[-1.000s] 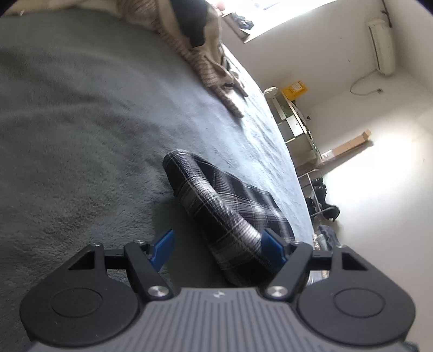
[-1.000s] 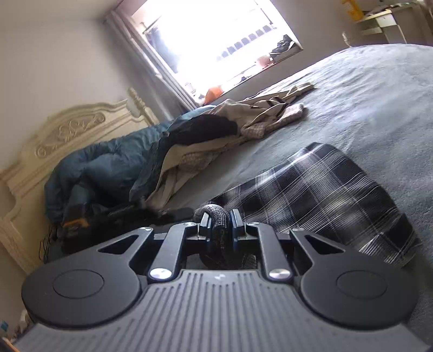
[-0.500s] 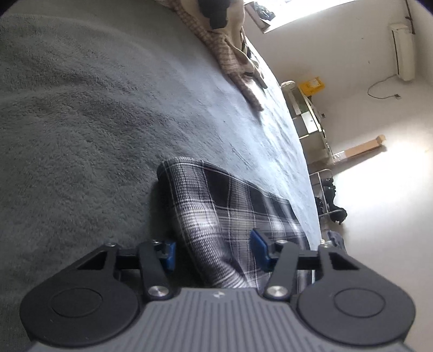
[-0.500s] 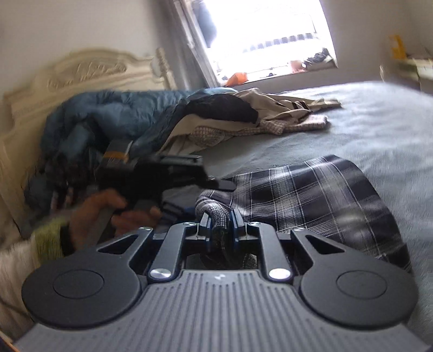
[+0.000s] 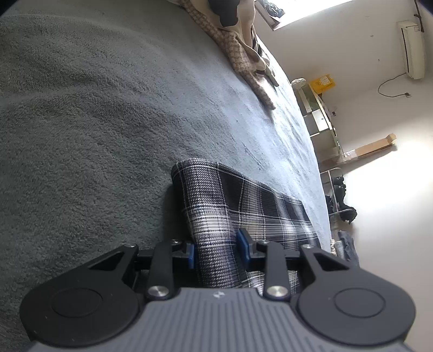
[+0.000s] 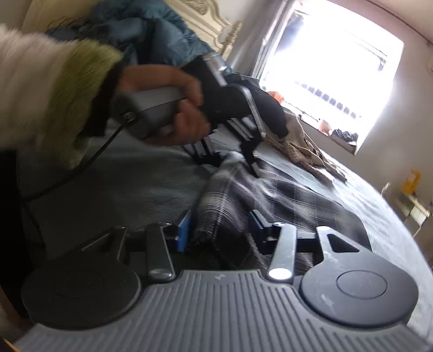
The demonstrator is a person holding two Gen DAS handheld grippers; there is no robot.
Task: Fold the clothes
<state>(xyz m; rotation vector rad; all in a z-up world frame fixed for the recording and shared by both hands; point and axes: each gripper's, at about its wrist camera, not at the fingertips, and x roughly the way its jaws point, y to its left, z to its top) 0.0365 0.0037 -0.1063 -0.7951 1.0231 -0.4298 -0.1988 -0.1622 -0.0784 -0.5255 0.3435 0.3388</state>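
A black-and-white plaid garment (image 5: 243,200) lies folded on the grey blanket (image 5: 108,108). My left gripper (image 5: 216,253) has the garment's rolled fold filling the gap between its blue pads, and its jaws are closing on it. In the right wrist view the same garment (image 6: 297,200) lies ahead. My right gripper (image 6: 220,227) is opening, with a bunch of plaid cloth loose between its pads and a gap on the right side. A person's hand (image 6: 176,108) in a fuzzy sleeve holds the left gripper (image 6: 243,162) at the far end of the fold.
A heap of beige and checked clothes (image 5: 238,40) lies further up the bed, also the heap (image 6: 303,140) below the bright window (image 6: 338,67). A blue duvet (image 6: 162,29) lies by the cream headboard (image 6: 211,13). The bed's edge and a shelf unit (image 5: 319,108) are at right.
The left jaws narrowed from wide apart down onto the plaid fold. The right gripper rolled, moved closer to the left hand, and its jaws parted off the cloth they had pinched.
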